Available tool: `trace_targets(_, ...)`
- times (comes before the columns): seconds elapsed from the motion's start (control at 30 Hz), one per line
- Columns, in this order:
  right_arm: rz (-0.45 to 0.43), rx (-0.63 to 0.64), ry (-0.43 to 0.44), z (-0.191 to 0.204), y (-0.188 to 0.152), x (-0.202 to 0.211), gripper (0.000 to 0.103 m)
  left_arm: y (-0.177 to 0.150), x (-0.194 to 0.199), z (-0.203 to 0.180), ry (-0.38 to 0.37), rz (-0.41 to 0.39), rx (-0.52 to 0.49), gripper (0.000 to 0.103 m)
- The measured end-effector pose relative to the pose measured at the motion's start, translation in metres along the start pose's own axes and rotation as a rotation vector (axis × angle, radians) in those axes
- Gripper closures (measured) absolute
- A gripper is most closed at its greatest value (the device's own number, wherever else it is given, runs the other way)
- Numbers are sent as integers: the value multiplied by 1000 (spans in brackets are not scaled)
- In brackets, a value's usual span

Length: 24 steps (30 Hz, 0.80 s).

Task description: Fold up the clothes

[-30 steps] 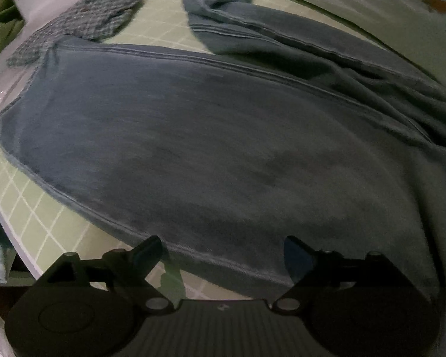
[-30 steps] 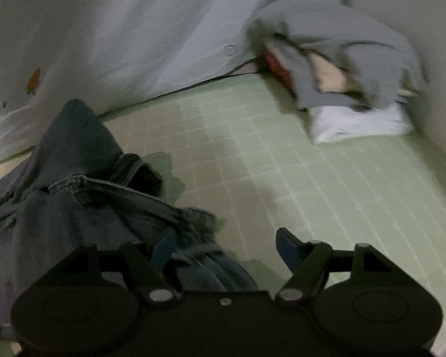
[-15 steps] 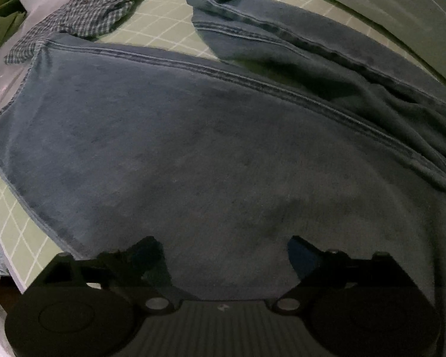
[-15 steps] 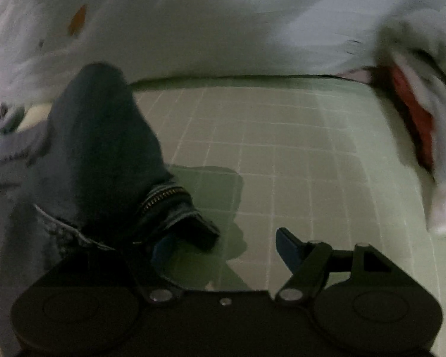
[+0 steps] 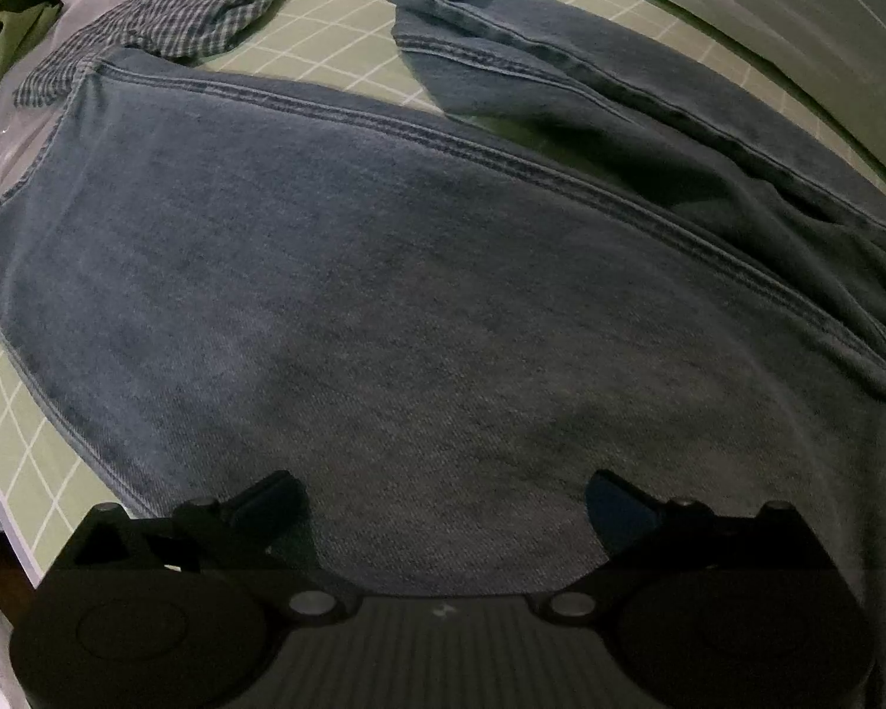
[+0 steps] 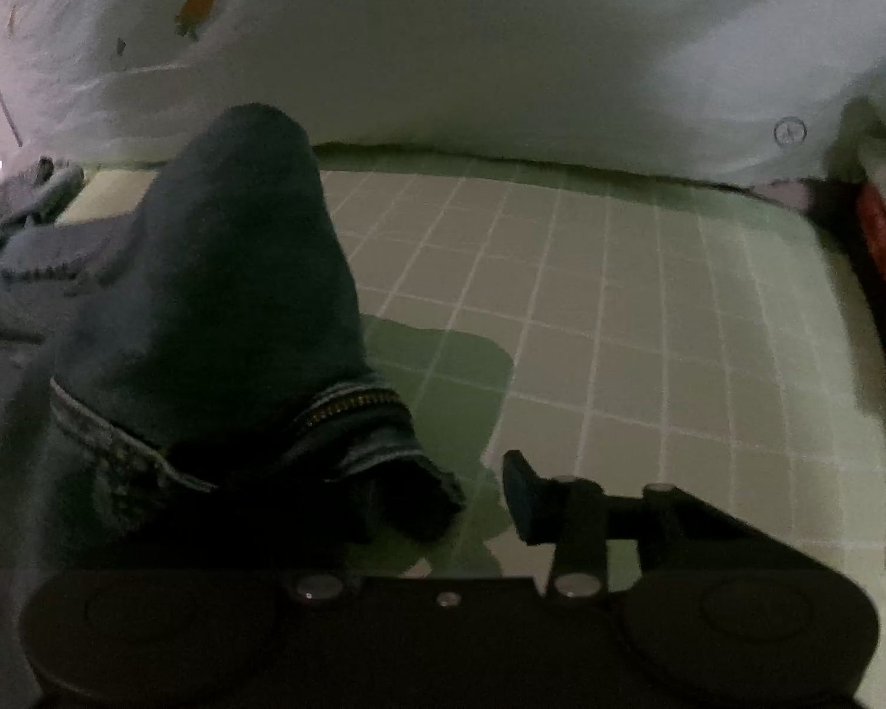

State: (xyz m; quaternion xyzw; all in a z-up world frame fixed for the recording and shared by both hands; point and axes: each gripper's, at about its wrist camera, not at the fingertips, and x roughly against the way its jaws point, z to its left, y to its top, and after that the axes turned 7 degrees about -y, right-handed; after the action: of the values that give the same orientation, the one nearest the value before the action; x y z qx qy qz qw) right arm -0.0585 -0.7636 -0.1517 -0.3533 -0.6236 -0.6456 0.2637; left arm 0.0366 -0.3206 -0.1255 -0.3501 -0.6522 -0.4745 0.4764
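Green gridded matting (image 5: 348, 62) covers the surface under a pair of blue jeans (image 5: 384, 295), which lie spread across most of the left wrist view. One wide leg runs flat from the hem at far left toward the right edge of the frame, its double-stitched seam marking the long axis. The other leg (image 5: 502, 53) lies beyond it, angled off and bunched at its end. A checked shirt (image 5: 207, 12) sits crumpled past the hem, touching the near leg's corner. The left gripper (image 5: 443, 496) hovers over the middle of the flat leg, fingers spread wide with only denim showing between them and nothing held.

Pale bedding (image 6: 502, 59) with a small orange motif rises behind the same matting (image 6: 620, 325) in the right wrist view. The right gripper (image 6: 437, 490) is at the jeans' waist end, where the zip (image 6: 348, 402) and fly hang lifted clear of the mat, throwing a shadow beneath. The right finger (image 6: 523, 496) stands out to the side with a clear gap; the left one is hidden under the cloth, so whether the denim is pinched or merely draped over it cannot be told.

The right hand looks nearer the waist and the left nearer mid-leg, so any fold would likely run along that seam line.
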Motion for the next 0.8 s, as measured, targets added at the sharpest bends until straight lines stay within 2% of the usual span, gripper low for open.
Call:
trace_targets(0.13, 19, -10, 33, 4, 1, -4, 69, 1, -1, 1, -1, 2, -1, 0)
trace_targets(0.17, 13, -24, 21, 3, 1, -3, 80, 0, -1, 1, -2, 1, -1, 0)
trace_targets(0.3, -22, -96, -59, -3, 1, 4, 89, -1, -1, 2, -5, -9, -6, 0)
trace_targets(0.5, -136, -171, -250, -13, 14, 40, 92, -7, -3, 2, -9, -31, -17, 0)
trace_targets(0.73, -223, -15, -411, 19, 57, 57, 92, -5, -2, 11, -15, -52, -31, 0)
trace_targets(0.8, -248, 30, -457, 29, 69, 62, 87, -7, -2, 10, -15, -59, -32, 0)
